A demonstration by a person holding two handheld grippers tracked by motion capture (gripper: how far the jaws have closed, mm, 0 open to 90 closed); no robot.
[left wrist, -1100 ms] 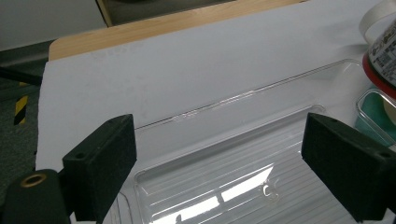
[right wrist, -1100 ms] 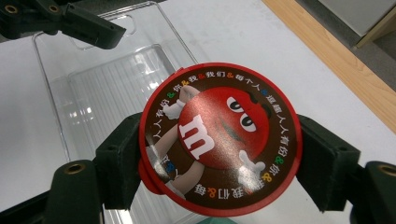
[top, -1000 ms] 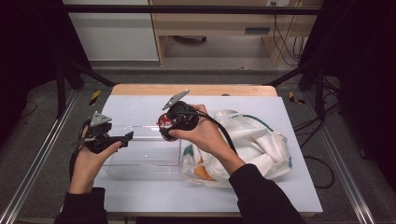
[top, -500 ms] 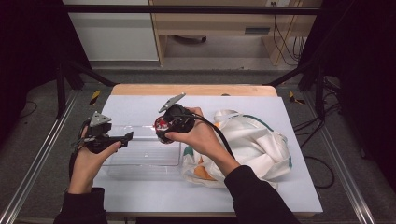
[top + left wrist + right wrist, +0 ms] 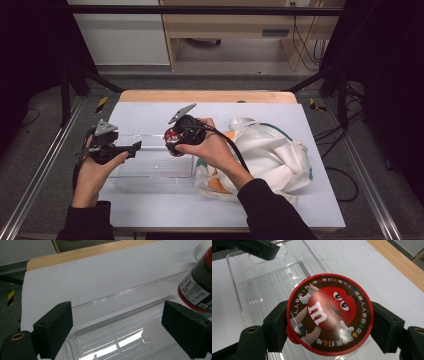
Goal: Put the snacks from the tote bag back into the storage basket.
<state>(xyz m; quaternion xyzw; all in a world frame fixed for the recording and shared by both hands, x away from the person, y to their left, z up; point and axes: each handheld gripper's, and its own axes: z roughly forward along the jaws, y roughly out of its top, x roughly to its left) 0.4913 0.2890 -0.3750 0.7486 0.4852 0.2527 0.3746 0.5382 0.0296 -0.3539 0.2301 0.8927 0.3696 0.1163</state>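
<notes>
A: In the middle of the high view I have my right gripper [image 5: 172,142] clamped on the red candy tub [image 5: 172,136], held over the right end of the clear tray [image 5: 150,172]. Left of it in the frame, my left gripper [image 5: 132,147] sits over the tray's left end.

B: And the bag?

A: The white cloth bag [image 5: 270,155] lies right of centre on the white table [image 5: 320,200], just beside the tray.

B: Go to the left gripper view.

A: There my left gripper [image 5: 125,332] has its jaws wide apart with nothing between them. The clear tray [image 5: 120,340] fills the lower middle of the frame, and the candy tub [image 5: 197,287] comes in at the right edge, above the tray's far end.

B: Right gripper view?

A: The candy tub [image 5: 329,315] is dead centre, round lid facing the camera, with both jaws of my right gripper [image 5: 329,322] pressed against its sides. The clear tray [image 5: 269,282] lies behind it, running to the upper left, where a jaw of the left gripper [image 5: 258,248] shows.
</notes>
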